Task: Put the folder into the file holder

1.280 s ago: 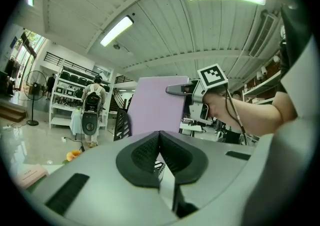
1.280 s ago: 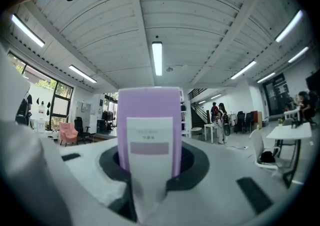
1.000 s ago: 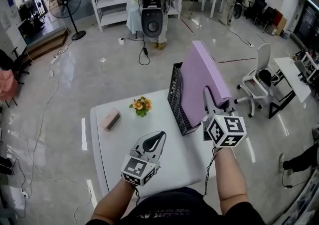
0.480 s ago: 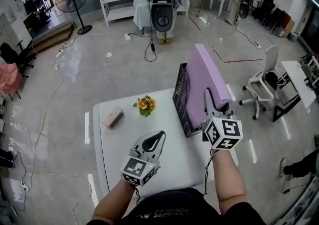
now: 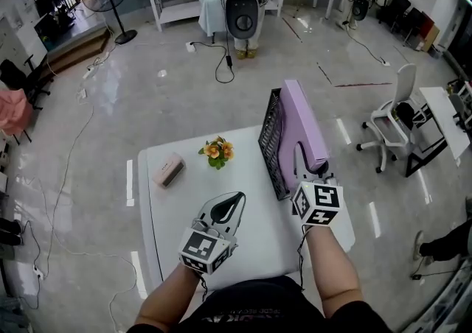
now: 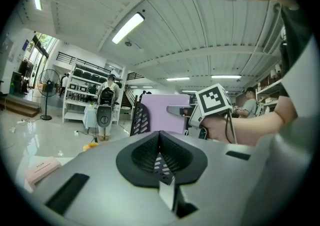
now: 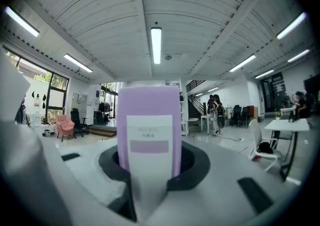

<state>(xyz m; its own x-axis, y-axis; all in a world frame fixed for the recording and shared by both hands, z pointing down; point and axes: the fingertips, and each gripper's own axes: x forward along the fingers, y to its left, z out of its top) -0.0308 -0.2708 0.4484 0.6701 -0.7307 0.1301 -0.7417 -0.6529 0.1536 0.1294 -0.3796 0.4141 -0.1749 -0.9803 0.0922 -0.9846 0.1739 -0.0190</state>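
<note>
The purple folder (image 5: 301,121) stands on edge, upright, right beside the mesh wall of the black file holder (image 5: 270,140) at the table's right side; its lower part is hidden by the holder and my hand. My right gripper (image 5: 303,161) is shut on the folder's near edge. In the right gripper view the labelled spine of the folder (image 7: 148,130) fills the gap between the jaws of that gripper (image 7: 148,167). My left gripper (image 5: 233,202) hovers over the table's front, shut and empty. The left gripper view shows its closed tips (image 6: 160,156) with the folder (image 6: 162,115) and holder (image 6: 139,119) beyond.
On the white table (image 5: 184,214) lie a pink box (image 5: 168,170) and a small bunch of orange flowers (image 5: 217,151), left of the holder. A white office chair (image 5: 394,114) stands to the right. A person with a backpack (image 5: 242,0) and shelves are at the back.
The right gripper has come down and nearer with the folder. The folder, earlier tilted high above the holder, now stands lower and more upright against it. The left gripper has stayed put.
</note>
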